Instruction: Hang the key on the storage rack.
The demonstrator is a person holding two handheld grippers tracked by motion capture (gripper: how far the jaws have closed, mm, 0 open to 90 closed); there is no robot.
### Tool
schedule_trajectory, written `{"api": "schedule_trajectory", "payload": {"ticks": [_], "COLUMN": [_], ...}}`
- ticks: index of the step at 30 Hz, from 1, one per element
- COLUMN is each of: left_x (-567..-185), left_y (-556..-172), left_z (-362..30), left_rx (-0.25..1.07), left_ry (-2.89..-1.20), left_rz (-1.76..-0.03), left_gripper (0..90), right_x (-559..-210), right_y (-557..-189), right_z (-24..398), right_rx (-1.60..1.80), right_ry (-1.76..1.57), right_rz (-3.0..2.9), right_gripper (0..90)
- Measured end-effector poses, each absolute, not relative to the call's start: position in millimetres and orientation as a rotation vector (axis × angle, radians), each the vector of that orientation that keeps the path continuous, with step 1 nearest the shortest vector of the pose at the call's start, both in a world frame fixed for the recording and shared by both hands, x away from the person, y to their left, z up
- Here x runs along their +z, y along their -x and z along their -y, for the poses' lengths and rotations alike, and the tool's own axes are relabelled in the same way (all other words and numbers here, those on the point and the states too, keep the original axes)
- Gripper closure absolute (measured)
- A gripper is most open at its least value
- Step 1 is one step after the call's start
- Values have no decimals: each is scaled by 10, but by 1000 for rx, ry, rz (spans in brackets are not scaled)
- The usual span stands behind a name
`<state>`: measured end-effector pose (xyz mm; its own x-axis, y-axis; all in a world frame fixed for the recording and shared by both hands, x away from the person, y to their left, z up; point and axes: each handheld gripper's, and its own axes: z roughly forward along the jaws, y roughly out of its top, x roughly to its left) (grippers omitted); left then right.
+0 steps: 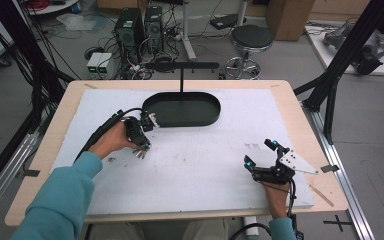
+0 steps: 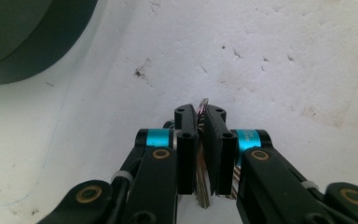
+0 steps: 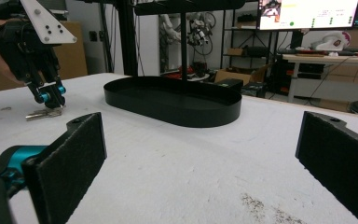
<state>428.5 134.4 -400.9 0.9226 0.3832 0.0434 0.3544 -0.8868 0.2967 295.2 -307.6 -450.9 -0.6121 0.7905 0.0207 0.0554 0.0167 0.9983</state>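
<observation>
Near the left end of the black oval tray [image 1: 181, 109], on the white foam sheet [image 1: 190, 165] covering the worktop, the left tongs [image 1: 141, 145] pointed down and were clamped on a bunch of keys [image 2: 202, 154] whose blades rested on the sheet. The right tongs [image 1: 261, 153] lay low near the sheet's right edge, well apart from the tray, jaws spread wide with nothing between them.

Keys [image 1: 140, 152] on mat [image 1: 200, 170], before tray [image 1: 182, 110], left.

light: even, bright, overhead | shadows: soft | glare: none | close jaws blurred
</observation>
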Motion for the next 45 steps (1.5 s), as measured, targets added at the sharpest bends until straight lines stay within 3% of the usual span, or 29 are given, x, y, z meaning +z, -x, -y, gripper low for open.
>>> {"api": "schedule_trajectory", "payload": {"ticks": [33,45], "left_x": [-3970,-3618], "left_y": [-4298,-4312], "left_z": [-1379,-1479], "left_rx": [104,116], "left_ry": [-2771,-2497], "left_rz": [-607,-658], "left_gripper": [890,892], "right_x": [-4508,-4508], "right_y": [-2952,-2952], "right_z": [3077,3078], "right_rx": [1649,1648], "right_ry": [-872,-872], "right_rz": [-1726,-1727], "right_gripper": [8,8]}}
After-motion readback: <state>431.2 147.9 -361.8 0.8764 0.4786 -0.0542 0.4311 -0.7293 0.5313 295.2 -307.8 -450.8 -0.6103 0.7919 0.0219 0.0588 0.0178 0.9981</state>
